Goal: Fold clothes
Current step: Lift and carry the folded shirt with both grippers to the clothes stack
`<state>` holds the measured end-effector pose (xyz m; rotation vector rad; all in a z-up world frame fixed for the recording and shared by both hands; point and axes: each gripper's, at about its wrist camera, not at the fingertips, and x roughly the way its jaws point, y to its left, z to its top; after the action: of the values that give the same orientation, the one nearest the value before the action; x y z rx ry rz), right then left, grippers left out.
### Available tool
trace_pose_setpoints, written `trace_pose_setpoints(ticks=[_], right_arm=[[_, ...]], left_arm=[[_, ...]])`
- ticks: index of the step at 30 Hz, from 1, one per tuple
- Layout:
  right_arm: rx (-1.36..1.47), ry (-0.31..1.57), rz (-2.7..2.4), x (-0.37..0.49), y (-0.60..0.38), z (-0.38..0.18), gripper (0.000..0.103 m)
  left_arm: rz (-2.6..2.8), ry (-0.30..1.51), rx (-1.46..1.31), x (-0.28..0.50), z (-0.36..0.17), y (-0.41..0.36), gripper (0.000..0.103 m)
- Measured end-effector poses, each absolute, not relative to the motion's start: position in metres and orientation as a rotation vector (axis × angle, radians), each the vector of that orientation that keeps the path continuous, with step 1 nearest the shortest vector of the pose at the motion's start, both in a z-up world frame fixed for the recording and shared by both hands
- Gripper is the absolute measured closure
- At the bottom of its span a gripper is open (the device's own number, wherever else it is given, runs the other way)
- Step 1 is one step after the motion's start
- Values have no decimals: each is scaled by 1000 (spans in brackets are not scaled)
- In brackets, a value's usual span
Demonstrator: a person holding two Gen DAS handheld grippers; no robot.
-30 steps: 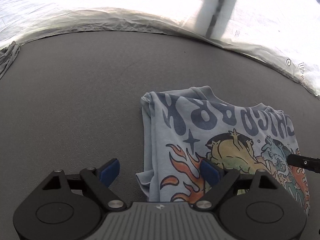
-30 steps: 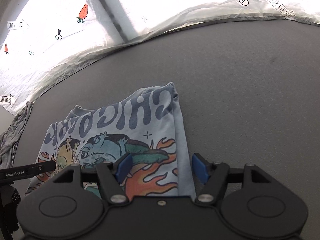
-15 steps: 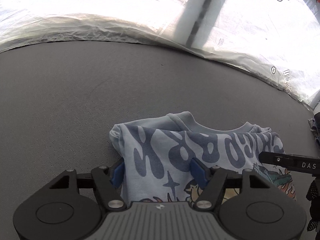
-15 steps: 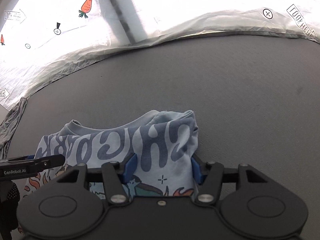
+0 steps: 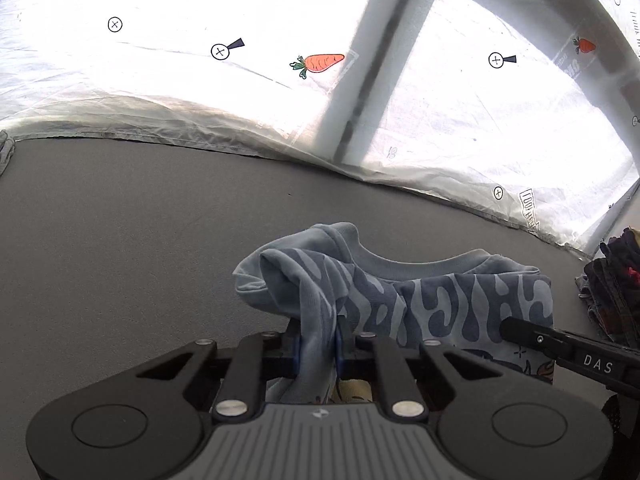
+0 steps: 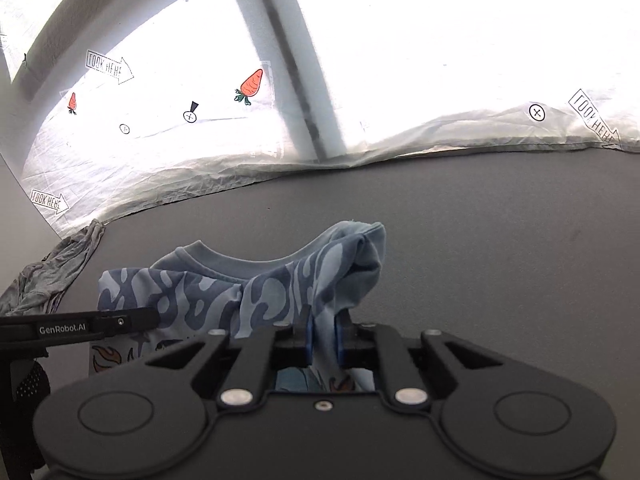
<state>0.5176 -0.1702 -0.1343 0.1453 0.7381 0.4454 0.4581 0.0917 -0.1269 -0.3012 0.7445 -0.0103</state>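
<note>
Change: since the earlier frames, both pairs of jaws, then apart over the flat shirt, have been closed on its fabric, and the shoulder corners are now raised off the tabletop.
Left gripper (image 5: 317,350): its jaws are clamped on a bunched corner of the light blue T-shirt (image 5: 420,300), near the left shoulder.
Right gripper (image 6: 323,344): its jaws are clamped on the opposite shoulder corner of the shirt (image 6: 224,292); its finger is also seen at the right of the left wrist view.
Shirt position: the collar end is held up between the two grippers, the printed front faces them, and the lower part is hidden beneath the gripper bodies.
Tabletop (image 5: 120,240): grey, with a grey garment (image 6: 52,276) at one edge and a pile of dark clothes (image 5: 612,280) at another.
Step in hand: judged to be a lengthwise fold of the collar end toward the hem.
Good execution: both corners should be carried level and at equal pace, with the span between them kept taut so that the collar edge does not sag; release is best delayed until the edges are aligned.
</note>
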Motion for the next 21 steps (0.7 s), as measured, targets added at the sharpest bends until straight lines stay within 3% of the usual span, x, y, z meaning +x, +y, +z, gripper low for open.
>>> trace_pose_setpoints(ticks=[15,21], right_arm=[[140,350,310,382,-199,-2,92],[135,311,167,337,-218,30,92]], left_arm=[[-206,447,-303,355,-1,67,87],[-378,408,-345,339,20,48,87]])
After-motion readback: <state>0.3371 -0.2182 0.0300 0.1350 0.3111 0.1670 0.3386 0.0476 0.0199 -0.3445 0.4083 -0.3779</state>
